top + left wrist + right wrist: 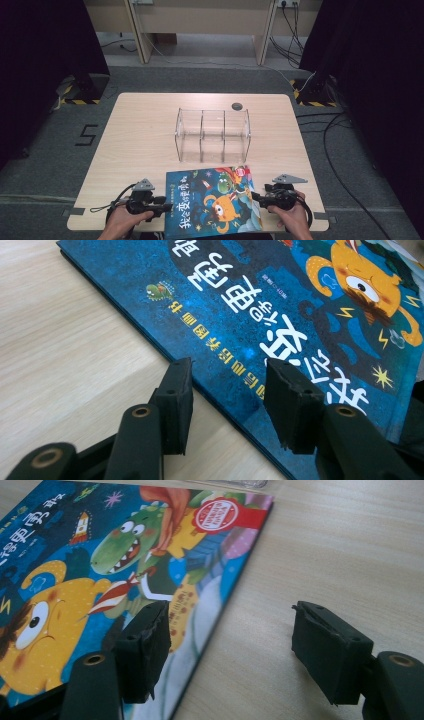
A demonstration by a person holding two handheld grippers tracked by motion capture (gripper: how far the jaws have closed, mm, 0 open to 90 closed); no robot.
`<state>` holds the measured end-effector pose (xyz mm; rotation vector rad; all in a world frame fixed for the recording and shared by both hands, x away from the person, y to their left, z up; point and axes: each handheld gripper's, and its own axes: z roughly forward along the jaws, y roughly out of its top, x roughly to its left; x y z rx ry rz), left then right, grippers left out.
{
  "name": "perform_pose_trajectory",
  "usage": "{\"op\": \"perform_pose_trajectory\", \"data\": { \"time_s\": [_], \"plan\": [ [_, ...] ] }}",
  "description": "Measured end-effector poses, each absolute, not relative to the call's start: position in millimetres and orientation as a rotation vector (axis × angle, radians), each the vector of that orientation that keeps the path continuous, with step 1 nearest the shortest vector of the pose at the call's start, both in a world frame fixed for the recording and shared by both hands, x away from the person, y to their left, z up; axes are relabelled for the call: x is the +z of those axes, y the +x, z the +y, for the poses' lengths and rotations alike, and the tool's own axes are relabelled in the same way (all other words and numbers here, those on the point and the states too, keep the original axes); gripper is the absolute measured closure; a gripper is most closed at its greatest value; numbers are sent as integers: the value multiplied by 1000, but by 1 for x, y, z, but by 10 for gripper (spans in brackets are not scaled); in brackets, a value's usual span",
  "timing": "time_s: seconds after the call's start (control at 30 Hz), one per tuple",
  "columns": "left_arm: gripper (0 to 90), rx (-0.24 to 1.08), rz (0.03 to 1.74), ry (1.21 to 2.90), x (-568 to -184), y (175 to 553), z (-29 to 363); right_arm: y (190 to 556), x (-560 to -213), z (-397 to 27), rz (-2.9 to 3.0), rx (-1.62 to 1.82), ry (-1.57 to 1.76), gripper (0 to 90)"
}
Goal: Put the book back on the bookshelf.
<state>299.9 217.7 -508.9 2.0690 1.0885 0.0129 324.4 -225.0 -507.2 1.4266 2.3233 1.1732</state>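
Observation:
A blue picture book [212,202] with an orange monster and a green dinosaur on its cover lies flat at the table's near edge. My left gripper [167,205] is at the book's left edge. In the left gripper view the book [240,295] has its edge running between the jaws of the left gripper [227,390]; one jaw is over the cover, the other over bare wood, and neither pad presses on it. My right gripper [256,196] is at the book's right edge. Its jaws [232,645] stand wide apart, the left one over the cover [100,570].
A clear plastic organizer [212,135] with three compartments stands just beyond the book, mid-table. A small dark round disc [237,106] sits behind it near the far edge. Bare wood of the table [140,130] stretches to the left and right.

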Motion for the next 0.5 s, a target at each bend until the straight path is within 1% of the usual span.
{"op": "perform_pose_trajectory", "data": {
  "time_s": [0.3,0.37,0.5],
  "plan": [
    [544,-27,1035,2074,-510,303,194,325,-509,-223,2328,1171,1435,321],
    [544,-33,1030,2073,-510,304,189,325,-509,-222,2321,1157,1437,296],
    [540,-30,1027,2076,-510,304,184,326,-510,-225,2293,1162,1468,276]
  ]
}}
